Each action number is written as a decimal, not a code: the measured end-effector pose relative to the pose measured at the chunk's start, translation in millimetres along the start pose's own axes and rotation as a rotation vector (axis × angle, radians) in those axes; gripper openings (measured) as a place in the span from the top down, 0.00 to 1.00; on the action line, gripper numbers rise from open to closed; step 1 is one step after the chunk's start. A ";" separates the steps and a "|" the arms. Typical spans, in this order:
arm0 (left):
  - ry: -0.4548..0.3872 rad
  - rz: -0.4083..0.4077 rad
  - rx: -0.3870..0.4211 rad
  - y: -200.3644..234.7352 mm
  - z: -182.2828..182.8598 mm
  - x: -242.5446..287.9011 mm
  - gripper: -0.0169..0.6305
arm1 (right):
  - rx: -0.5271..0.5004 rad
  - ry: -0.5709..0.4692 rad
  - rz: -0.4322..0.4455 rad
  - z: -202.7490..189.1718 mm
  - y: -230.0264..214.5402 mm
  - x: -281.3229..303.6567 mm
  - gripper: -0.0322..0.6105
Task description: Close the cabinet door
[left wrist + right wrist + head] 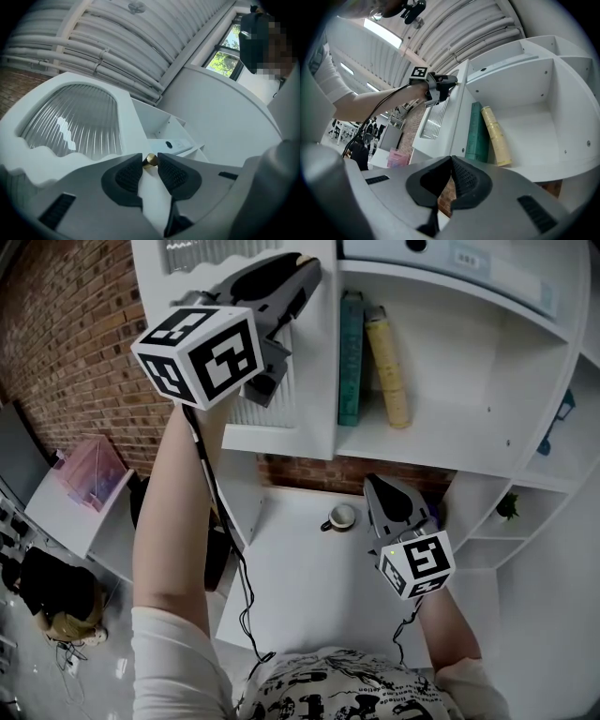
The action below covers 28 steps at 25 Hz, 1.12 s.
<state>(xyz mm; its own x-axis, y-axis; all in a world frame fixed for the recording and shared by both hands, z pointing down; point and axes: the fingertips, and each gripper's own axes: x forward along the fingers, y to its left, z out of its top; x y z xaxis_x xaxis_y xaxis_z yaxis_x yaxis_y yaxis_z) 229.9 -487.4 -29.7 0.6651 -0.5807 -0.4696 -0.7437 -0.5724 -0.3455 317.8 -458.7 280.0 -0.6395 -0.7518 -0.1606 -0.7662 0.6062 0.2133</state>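
The white cabinet door (314, 362) with a ribbed glass pane (70, 122) stands swung out from the upper shelf unit. Its small brass knob (150, 160) sits between the tips of my left gripper (150, 164), whose pads press on it from both sides. In the head view the left gripper (302, 266) is raised high at the door's top edge. My right gripper (377, 484) hangs lower, over the desk, shut with nothing in it (451, 159). The right gripper view shows the left gripper (440, 84) at the door (445, 122).
A teal book (351, 362) and a yellow book (389, 367) stand in the open shelf behind the door. A mug (340, 517) sits on the white desk (300, 587) below. At far left a pink box (89, 470) lies on a side table.
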 end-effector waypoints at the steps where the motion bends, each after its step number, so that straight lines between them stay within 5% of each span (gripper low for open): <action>1: -0.006 -0.002 -0.004 -1.6 1.6 -2.3 0.80 | 0.002 -0.004 -0.004 0.6 2.4 -2.3 0.93; 14: -0.019 -0.062 -0.088 -25.2 -3.3 -76.1 0.79 | 0.026 0.001 -0.069 3.3 47.2 -14.7 0.93; 28: 0.165 -0.209 -0.195 -71.0 -111.7 -213.4 0.88 | -0.007 0.001 -0.178 -0.3 98.1 -20.0 0.93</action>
<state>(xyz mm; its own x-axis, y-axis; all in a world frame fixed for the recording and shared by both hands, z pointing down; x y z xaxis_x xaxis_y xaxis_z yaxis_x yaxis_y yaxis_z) 148.4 -387.5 185.8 0.8157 -0.5158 -0.2617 -0.5736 -0.7797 -0.2510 255.5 -384.3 304.5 -0.4938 -0.8474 -0.1953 -0.8668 0.4617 0.1884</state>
